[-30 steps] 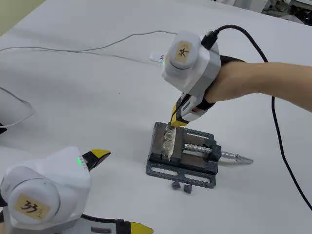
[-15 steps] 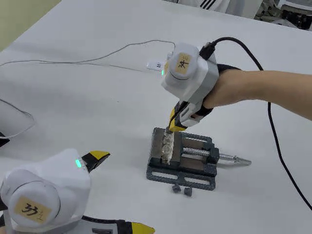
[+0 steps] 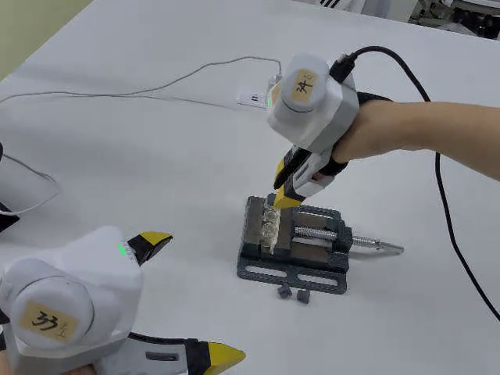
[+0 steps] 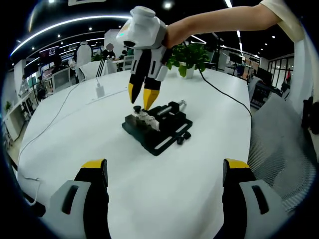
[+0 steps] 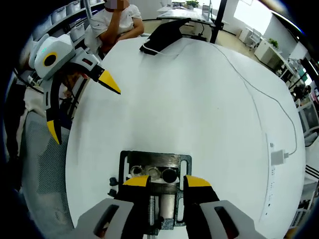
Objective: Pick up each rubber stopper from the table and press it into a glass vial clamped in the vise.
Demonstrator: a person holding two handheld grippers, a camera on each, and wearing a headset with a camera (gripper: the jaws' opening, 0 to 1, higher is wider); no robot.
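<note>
Lifted slightly since the earlier frame over the white table [image 3: 141,156], the right tongs [image 3: 281,194] are hovering narrowly parted and empty above the centre vise [image 3: 293,273], the left tongs [image 3: 191,297] are gaping wide at lower left, vials [image 3: 270,226] are standing clamped, and two rubber stoppers [image 3: 303,296] are lying just below the vise.

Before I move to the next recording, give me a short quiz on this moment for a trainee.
1. True or false: the left gripper has its fingers spread wide apart.
2. How many loose stoppers lie on the table beside the vise: A one, B two, C five?
3. Fill in: the right gripper hangs over the ____ clamped in the vise.
Key: 1 true; 2 B; 3 glass vials.
</note>
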